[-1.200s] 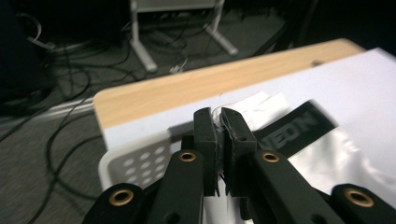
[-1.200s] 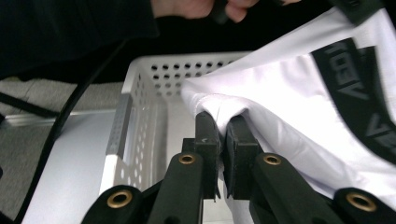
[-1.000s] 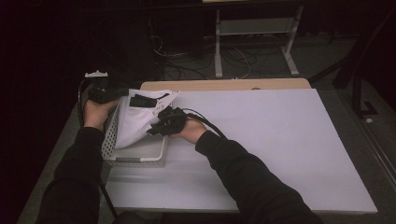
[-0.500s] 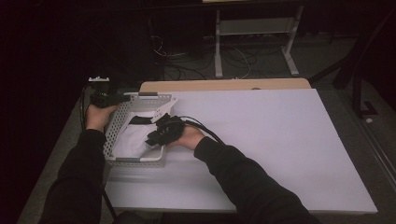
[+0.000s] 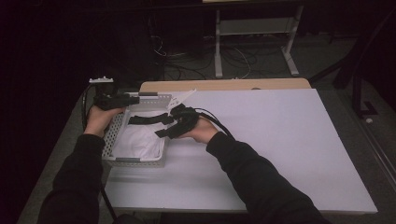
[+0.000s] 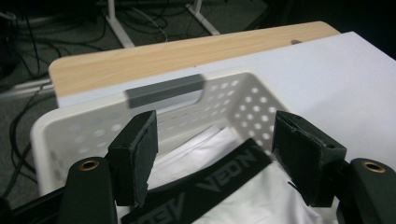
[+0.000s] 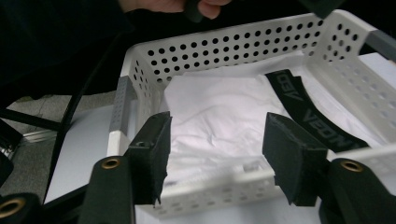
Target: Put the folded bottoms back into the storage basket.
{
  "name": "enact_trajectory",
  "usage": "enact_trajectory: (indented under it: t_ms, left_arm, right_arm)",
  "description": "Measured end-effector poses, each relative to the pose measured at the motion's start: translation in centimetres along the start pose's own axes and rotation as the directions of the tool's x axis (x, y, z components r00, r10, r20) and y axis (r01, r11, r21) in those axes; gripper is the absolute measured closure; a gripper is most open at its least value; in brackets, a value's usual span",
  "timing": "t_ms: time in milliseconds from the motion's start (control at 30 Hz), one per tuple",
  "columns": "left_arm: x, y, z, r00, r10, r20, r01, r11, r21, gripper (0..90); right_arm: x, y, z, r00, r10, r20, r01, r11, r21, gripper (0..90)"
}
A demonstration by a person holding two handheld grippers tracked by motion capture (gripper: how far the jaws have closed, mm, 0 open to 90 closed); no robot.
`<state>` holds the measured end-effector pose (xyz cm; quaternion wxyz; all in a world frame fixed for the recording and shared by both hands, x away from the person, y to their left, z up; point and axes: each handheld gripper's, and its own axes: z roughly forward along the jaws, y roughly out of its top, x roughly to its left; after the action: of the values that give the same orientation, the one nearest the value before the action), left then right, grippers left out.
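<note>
A white perforated basket (image 5: pixel 108 140) stands at the left end of the white table. In it lies a white garment (image 5: pixel 137 142) with a black lettered waistband (image 5: pixel 144 119). My left gripper (image 5: pixel 135 99) hovers at the basket's far left corner. Its jaws have just been opening and stand open above the waistband (image 6: pixel 210 179) without pressing on it. My right gripper (image 5: pixel 167 125) is at the basket's right rim. Its jaws have also just been opening and stand open over the near wall (image 7: pixel 210 196), facing the garment (image 7: pixel 219 107), with nothing pinched.
The white table top (image 5: pixel 280 149) stretches wide to the right of the basket. A wooden edge (image 5: pixel 224 85) runs along its far side. Beyond it on the dark floor are a metal desk frame (image 5: pixel 254 37) and cables. The person's sleeves come in from the bottom.
Both grippers held the garment bunched above the basket a second ago. It now lies flat inside the basket, both pairs of jaws have opened and the hands have drawn slightly apart.
</note>
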<state>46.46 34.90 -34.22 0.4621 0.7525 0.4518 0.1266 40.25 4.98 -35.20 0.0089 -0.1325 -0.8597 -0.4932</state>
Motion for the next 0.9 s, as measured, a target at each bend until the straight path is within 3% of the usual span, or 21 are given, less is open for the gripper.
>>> enact_trajectory:
  t_ms: [233,333,500,900]
  left_arm:
    - [-3.3,-0.1,-0.7,0.9985,0.052,0.018,-0.051,0.9979,-0.039,26.7]
    - [-4.6,-0.4,-0.9,0.9976,0.064,0.026,-0.063,0.9973,-0.038,22.7]
    - [-6.6,-1.2,-1.1,0.9964,0.079,0.031,-0.078,0.9964,-0.034,16.8]
    - [-11.3,-3.3,-0.8,0.9823,0.145,0.119,-0.139,0.9888,-0.053,5.4]
  right_arm:
    - [-0.3,-0.7,-2.8,0.9995,-0.018,0.027,0.018,1.0,0.002,34.0]
    - [-0.5,-1.1,-3.8,0.9995,-0.026,0.016,0.026,1.0,-0.001,31.3]
    - [-1.1,-2.1,-5.5,0.9992,-0.018,0.036,0.019,0.999,-0.029,25.8]
    - [-2.1,-5.8,-10.0,0.9938,0.038,0.105,-0.028,0.995,-0.095,15.5]
